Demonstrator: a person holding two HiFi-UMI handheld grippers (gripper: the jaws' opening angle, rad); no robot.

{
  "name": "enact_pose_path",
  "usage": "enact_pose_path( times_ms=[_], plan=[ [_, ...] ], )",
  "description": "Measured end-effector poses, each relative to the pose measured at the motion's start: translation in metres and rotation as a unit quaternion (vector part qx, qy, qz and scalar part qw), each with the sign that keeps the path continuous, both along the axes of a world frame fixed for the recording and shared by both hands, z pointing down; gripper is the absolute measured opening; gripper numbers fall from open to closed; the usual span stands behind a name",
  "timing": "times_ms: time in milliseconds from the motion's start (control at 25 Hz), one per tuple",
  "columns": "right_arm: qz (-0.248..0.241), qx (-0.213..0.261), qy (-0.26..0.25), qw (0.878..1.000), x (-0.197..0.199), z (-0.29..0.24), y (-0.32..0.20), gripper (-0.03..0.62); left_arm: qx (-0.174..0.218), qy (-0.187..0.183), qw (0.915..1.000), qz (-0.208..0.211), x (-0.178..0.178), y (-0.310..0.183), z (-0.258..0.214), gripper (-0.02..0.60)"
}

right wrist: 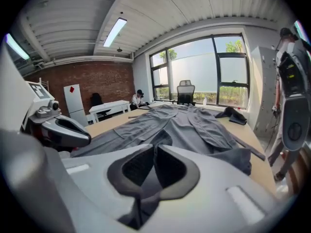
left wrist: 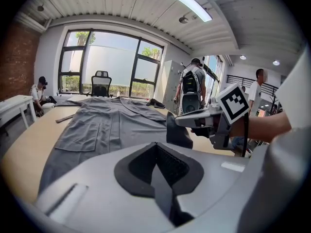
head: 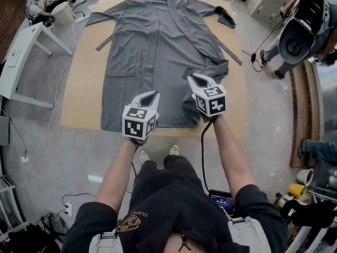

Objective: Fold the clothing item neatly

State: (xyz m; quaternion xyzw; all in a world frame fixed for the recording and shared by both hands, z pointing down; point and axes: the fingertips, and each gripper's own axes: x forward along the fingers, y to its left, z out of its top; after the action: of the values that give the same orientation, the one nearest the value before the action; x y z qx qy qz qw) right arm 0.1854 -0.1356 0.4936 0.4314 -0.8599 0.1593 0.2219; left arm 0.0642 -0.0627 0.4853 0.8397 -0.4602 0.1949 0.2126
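From the head view, the grey robe [head: 152,41] lies spread open on the tan table [head: 79,88], collar away from me. My left gripper [head: 154,95] sits over the near hem. My right gripper [head: 194,79] is just beside it, with the robe's near right corner bunched and lifted at its tip. A belt [head: 230,51] trails off the robe's right side. A seated person [head: 38,3] and a white desk [head: 21,49] lie beyond the table's far left corner.

In the left gripper view, my jaws are pressed together and no cloth shows between them. The robe lies flat ahead, and a dark flap of it hangs from the right gripper's tip. An office chair [left wrist: 100,83] stands by the windows, and a person with a backpack [left wrist: 190,86] stands to the right.

In the right gripper view, my jaws are clamped on a fold of the robe that runs down between the pads. The left gripper juts in at the left edge.
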Motion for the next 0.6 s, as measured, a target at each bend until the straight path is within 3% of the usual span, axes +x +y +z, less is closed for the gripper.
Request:
enact_pose_path(
  times_ms=[240, 600],
  plan=[
    [-0.077, -0.027, -0.011, 0.997, -0.054, 0.003, 0.057, 0.027, -0.008, 0.010, 0.9999, 0.000, -0.029, 0.028, 0.006, 0.008],
    [-0.147, -0.076, -0.031, 0.986, -0.104, 0.023, 0.133, 0.027, -0.025, 0.004, 0.9996, -0.011, -0.070, 0.056, 0.018, 0.008]
  ],
)
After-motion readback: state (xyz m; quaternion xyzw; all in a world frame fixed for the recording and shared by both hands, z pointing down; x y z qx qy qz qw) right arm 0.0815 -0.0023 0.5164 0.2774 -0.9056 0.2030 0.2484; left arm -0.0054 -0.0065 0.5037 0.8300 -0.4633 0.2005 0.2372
